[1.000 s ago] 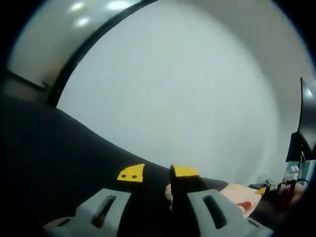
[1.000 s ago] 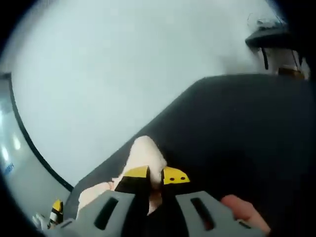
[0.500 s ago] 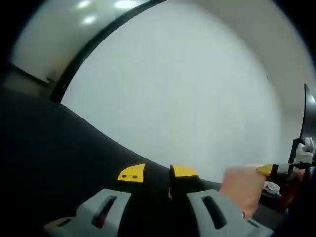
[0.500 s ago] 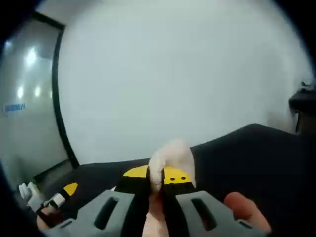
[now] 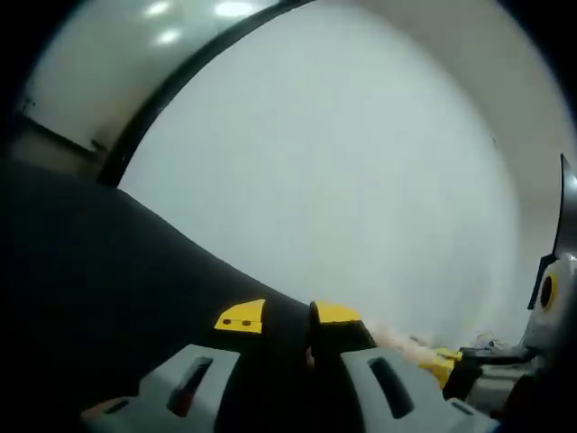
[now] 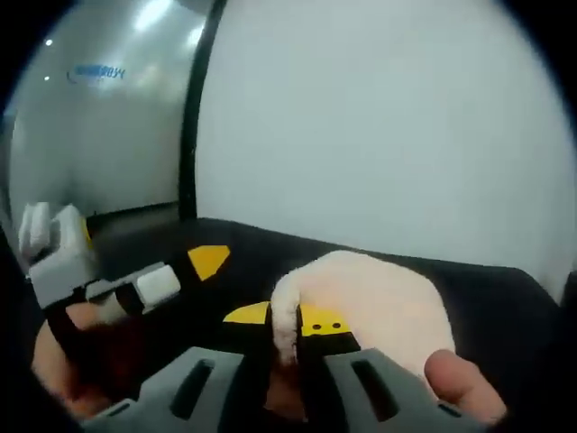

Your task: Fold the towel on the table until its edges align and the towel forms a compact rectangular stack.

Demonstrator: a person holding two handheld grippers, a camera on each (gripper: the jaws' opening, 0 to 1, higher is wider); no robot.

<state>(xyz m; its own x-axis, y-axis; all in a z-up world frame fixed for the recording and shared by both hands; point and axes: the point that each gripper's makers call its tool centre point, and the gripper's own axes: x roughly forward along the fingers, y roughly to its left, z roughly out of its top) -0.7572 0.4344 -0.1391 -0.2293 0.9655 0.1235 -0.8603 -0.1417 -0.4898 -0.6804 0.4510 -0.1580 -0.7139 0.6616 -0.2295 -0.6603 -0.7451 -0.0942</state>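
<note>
pinching the towel at lower centre of the right gripper view: your right gripper has its jaws closed on a pale fold. your left gripper sits bottom centre of its view, jaws together on a dark table edge; whether cloth is between them, cannot tell.

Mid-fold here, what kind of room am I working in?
Probably an office or lab workspace: a plain white wall, a dark-framed glass partition with reflected ceiling lights, and a black table under the pale towel.
</note>
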